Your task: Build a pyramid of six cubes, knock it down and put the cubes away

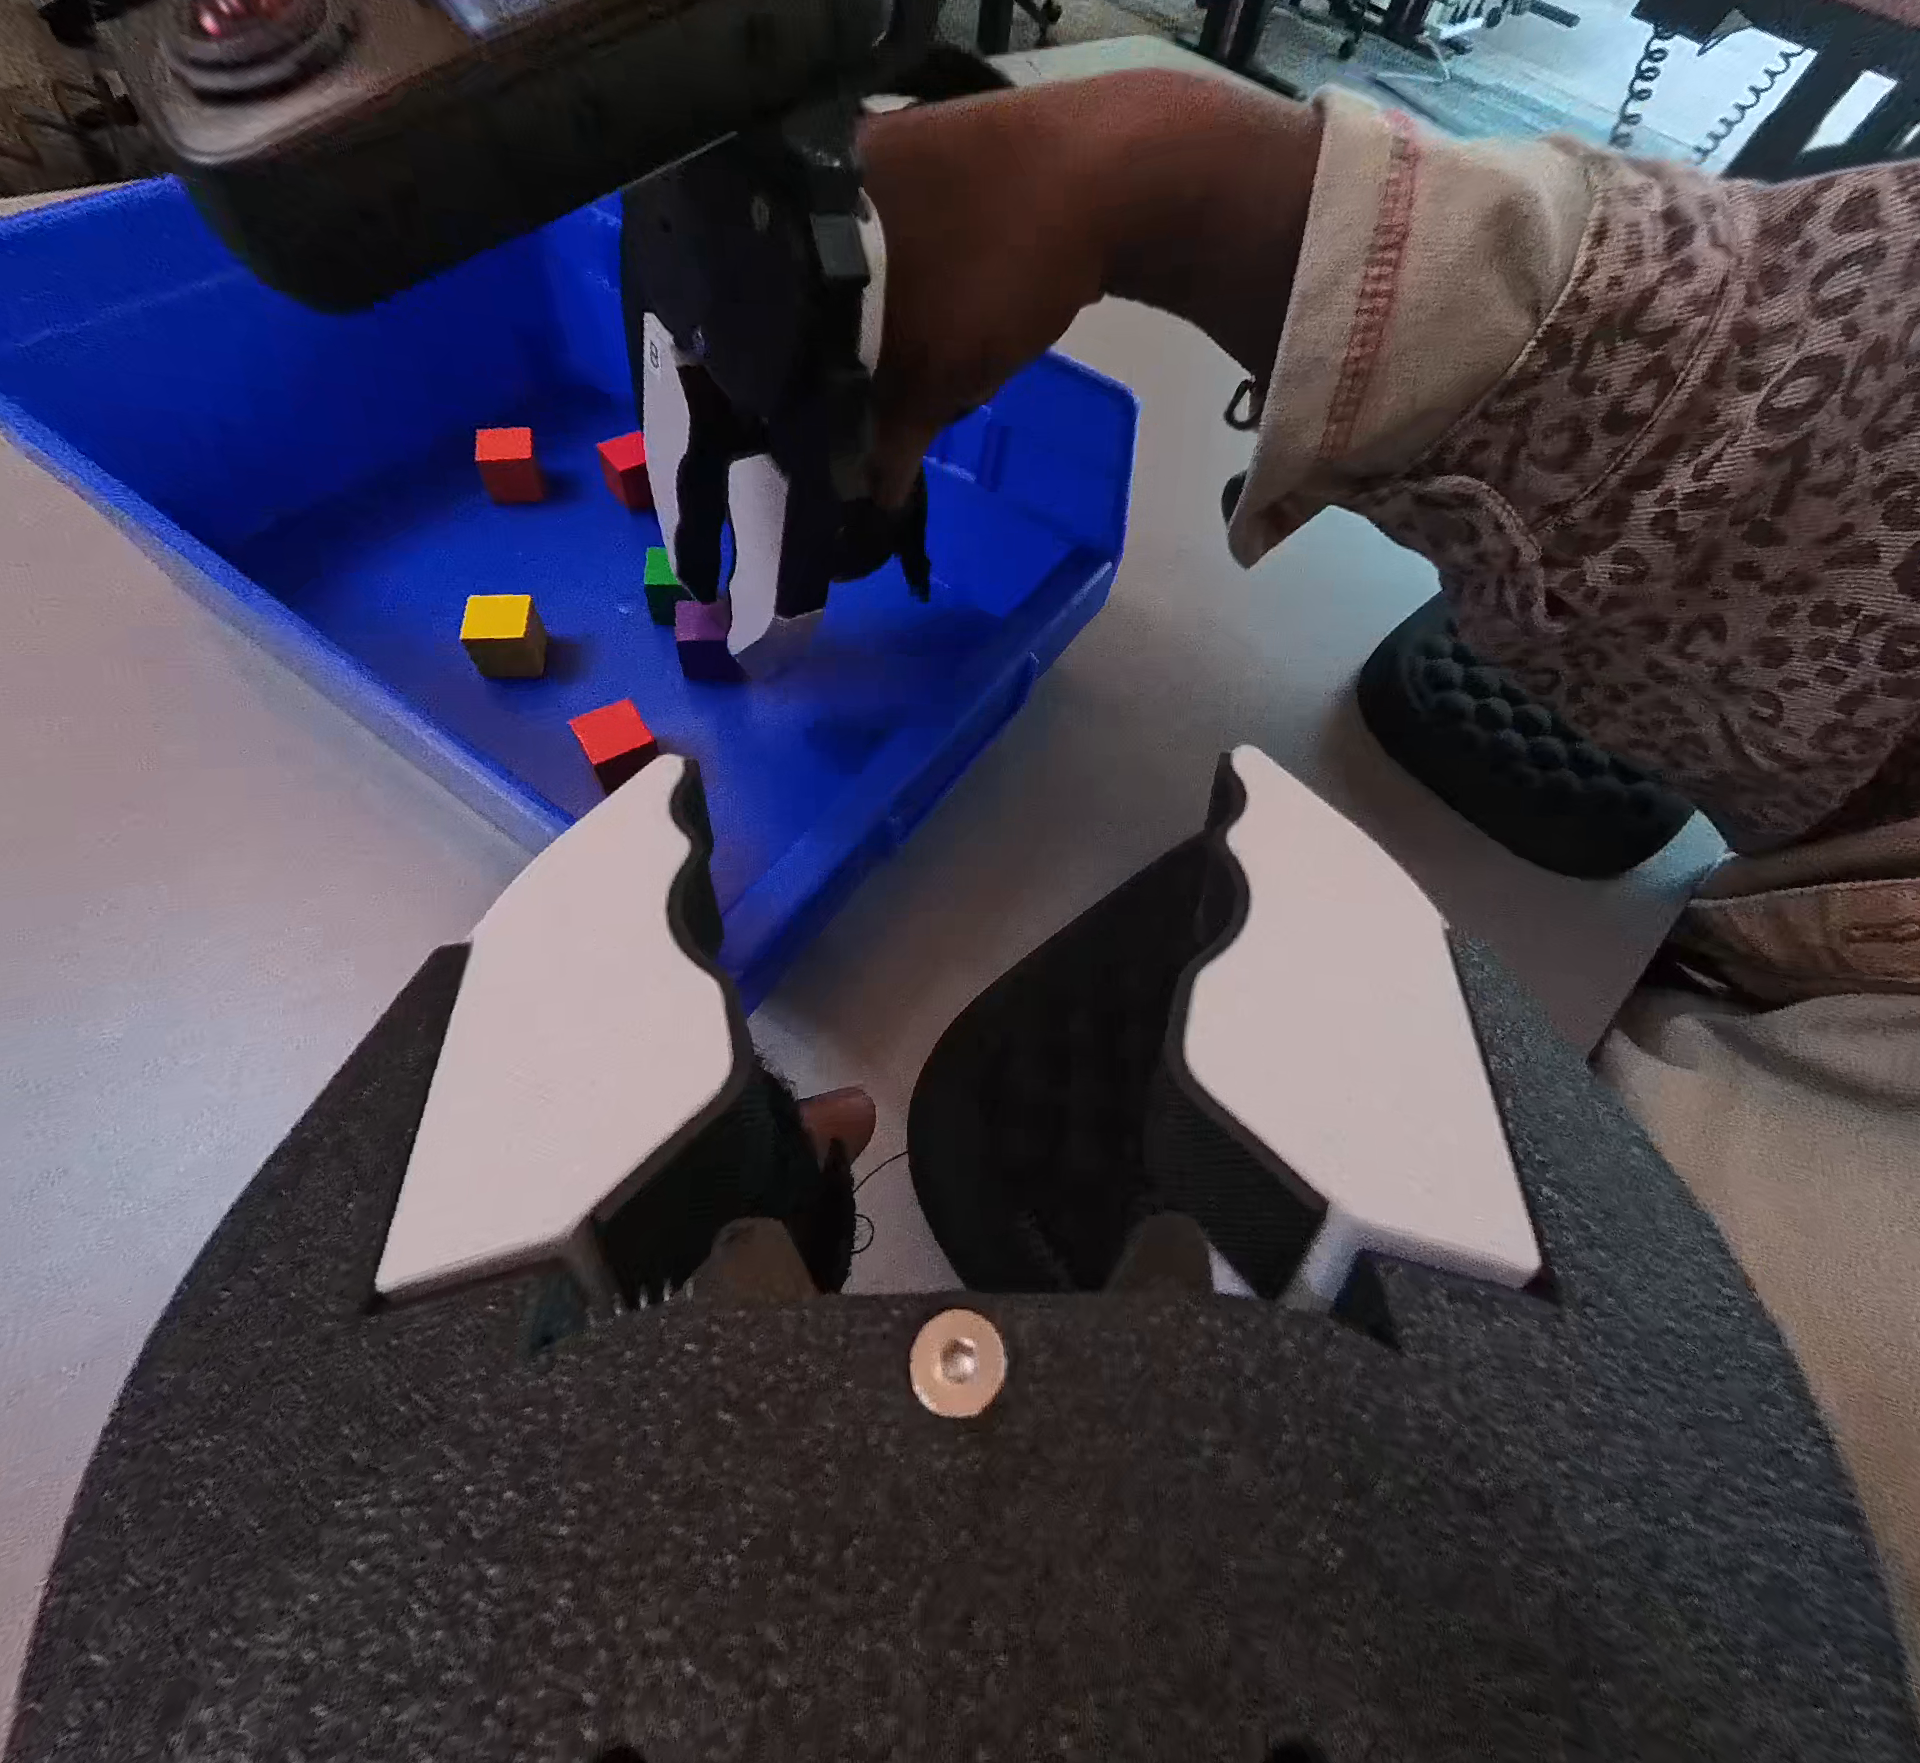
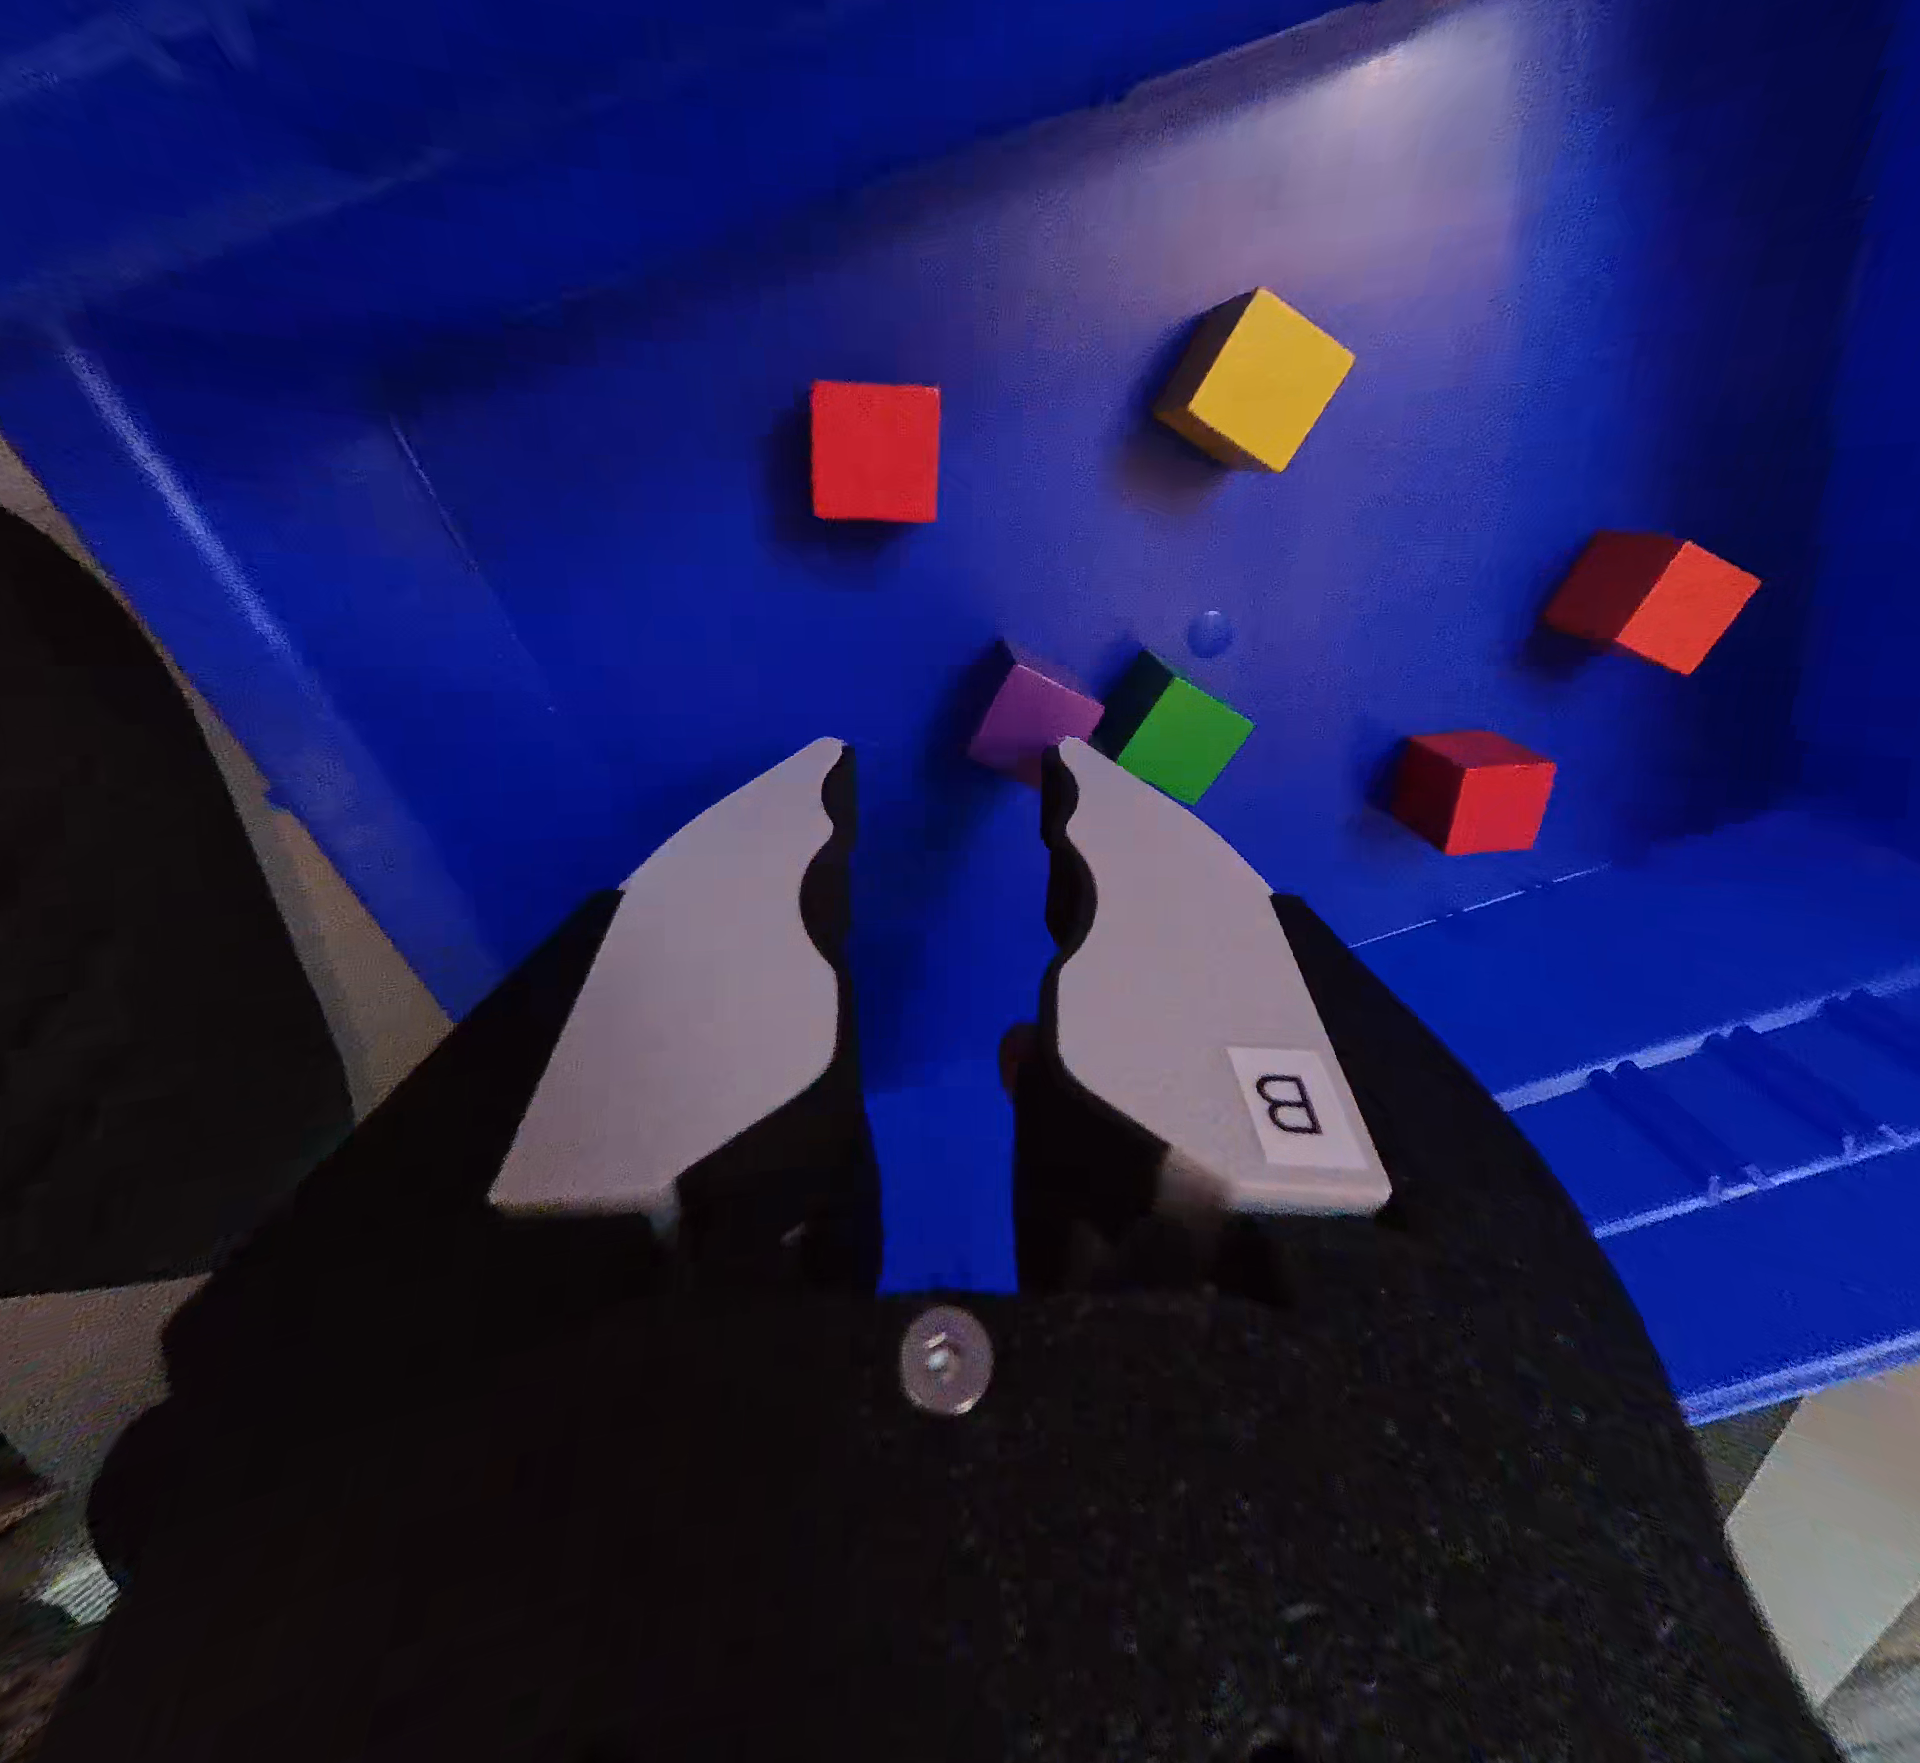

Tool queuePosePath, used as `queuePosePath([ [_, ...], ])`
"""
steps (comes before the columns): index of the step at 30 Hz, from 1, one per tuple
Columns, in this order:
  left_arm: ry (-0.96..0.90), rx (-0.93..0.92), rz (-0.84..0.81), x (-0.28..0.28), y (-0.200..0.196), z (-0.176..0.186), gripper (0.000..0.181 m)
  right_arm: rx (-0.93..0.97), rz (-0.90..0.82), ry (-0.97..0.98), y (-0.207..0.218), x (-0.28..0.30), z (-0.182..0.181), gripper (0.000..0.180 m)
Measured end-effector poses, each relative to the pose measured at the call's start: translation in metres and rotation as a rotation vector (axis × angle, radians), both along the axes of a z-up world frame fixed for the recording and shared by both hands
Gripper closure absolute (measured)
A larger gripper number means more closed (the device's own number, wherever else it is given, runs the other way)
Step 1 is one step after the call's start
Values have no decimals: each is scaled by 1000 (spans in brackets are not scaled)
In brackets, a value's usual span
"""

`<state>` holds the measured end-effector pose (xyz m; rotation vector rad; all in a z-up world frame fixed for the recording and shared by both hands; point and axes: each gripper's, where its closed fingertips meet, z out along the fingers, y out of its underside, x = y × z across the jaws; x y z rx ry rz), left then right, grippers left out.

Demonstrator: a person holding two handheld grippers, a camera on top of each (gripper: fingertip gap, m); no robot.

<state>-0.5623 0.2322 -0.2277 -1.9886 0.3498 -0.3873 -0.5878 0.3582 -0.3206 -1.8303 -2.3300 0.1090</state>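
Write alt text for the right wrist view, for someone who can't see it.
An open gripper points down into a blue bin holding six small cubes: three red, one yellow, and a purple one touching a green one just beyond the fingertips.

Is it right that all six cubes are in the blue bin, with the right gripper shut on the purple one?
Not quite. All six cubes lie in the blue bin, but the right gripper is open, not shut on the purple cube. The right wrist view shows a clear gap between its fingers, with the purple cube just beyond the tips, touching the green cube.
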Motion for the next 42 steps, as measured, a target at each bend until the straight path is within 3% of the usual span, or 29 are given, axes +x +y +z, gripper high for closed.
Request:
queuePosePath([
  [8, -1, 0, 12, -4, 4, -3, 95, 67, -54, -30, 14, -1, -13, 143],
  [11, 16, -2, 11, -3, 4, -5, 97, 73, -37, -41, 16, 0, -22, 157],
  [13, 35, -8, 23, -5, 6, -7, 98, 49, -43, 12, 14, -5, -16, 157],
  [17, 55, 42, 61, -10, 11, -4, 109, -22, -22, 175, -3, -6, 19, 157],
  [21, 62, 236, 29, 0, 17, 16, 119, -138, 24, 426, -37, 4, 77, 157],
  [26, 247, 497, 0, 27, 23, 35, 136, -99, -56, 573, -53, 46, 116, 157],
  [31, 451, 575, -98, 74, 32, 28, 138, -130, -139, 693, -71, 85, 132, 157],
  [39, 685, 763, -78, 115, 42, 38, 139, -278, -176, 778, -96, 130, 135, 157],
  [42, 767, 836, -88, 126, 41, 42, 155, -295, -181, 777, -97, 140, 132, 157],
])
